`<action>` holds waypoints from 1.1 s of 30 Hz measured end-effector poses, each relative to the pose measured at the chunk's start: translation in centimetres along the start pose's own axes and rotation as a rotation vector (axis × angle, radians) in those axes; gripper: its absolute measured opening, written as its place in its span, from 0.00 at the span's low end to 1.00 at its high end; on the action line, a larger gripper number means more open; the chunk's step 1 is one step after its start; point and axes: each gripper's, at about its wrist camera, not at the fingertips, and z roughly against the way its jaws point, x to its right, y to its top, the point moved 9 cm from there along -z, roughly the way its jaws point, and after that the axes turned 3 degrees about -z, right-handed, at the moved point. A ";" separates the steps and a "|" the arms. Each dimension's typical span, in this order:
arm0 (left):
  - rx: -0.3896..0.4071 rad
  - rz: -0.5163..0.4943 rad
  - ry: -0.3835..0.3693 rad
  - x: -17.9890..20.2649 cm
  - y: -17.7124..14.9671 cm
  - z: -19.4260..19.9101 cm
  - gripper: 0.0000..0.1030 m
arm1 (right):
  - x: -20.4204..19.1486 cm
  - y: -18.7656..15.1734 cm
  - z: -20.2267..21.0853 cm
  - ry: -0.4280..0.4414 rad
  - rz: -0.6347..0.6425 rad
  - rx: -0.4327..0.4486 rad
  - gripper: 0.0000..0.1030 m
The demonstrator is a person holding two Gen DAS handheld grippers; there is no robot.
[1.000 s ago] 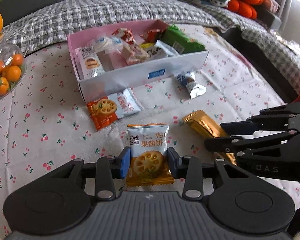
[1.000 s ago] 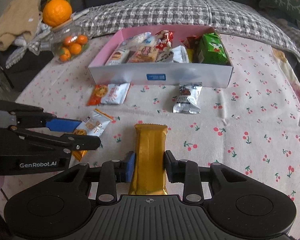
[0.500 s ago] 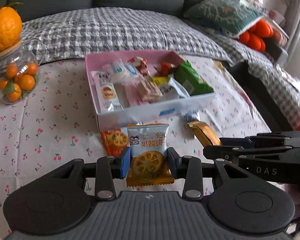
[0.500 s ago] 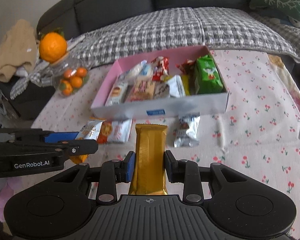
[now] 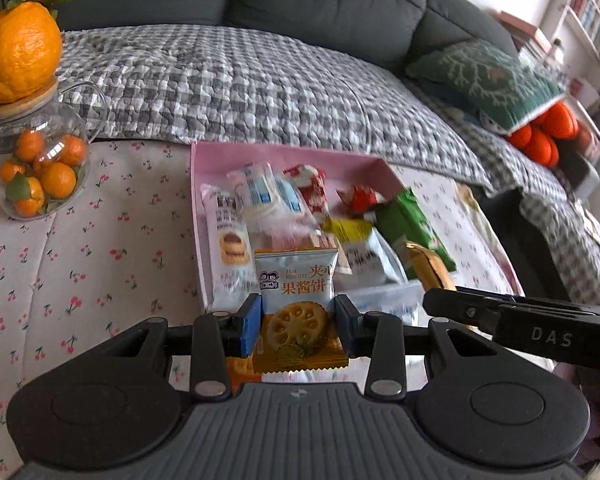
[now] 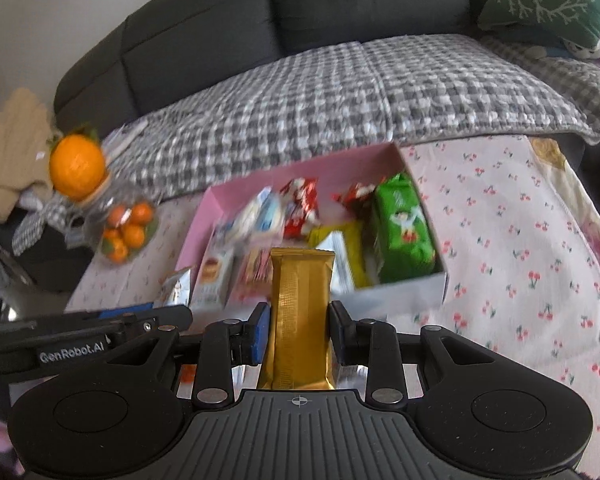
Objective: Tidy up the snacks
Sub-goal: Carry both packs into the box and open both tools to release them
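Now both packets near the box (image 5: 204,216).
Left gripper (image 5: 296,322) pinches the light, crinkly biscuit packet (image 5: 296,296) low; right gripper (image 6: 298,334) clamps the stiffer gold bar (image 6: 300,320).

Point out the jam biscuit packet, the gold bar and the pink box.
jam biscuit packet (image 5: 296,280): left wrist view, on its printed front.
gold bar (image 6: 298,304): right wrist view, middle of the wrapper.
pink box (image 6: 240,194): right wrist view, on its far inner wall.

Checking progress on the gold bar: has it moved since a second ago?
Yes. The gold bar, shut in the right gripper, was on the tablecloth short of the pink box; now it is raised at the box's near wall.
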 end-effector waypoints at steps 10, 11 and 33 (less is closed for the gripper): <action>0.073 0.051 0.037 0.2 2.5 -2.0 0.35 | 0.3 3.5 -2.7 -0.011 -0.037 0.036 0.30; 0.075 0.050 0.046 0.2 2.5 -2.3 0.35 | 0.4 3.8 -3.0 -0.010 -0.045 0.038 0.30; 0.084 0.097 0.138 -1.2 2.6 -4.5 0.55 | 2.1 5.2 -5.2 -0.074 -0.080 0.085 0.49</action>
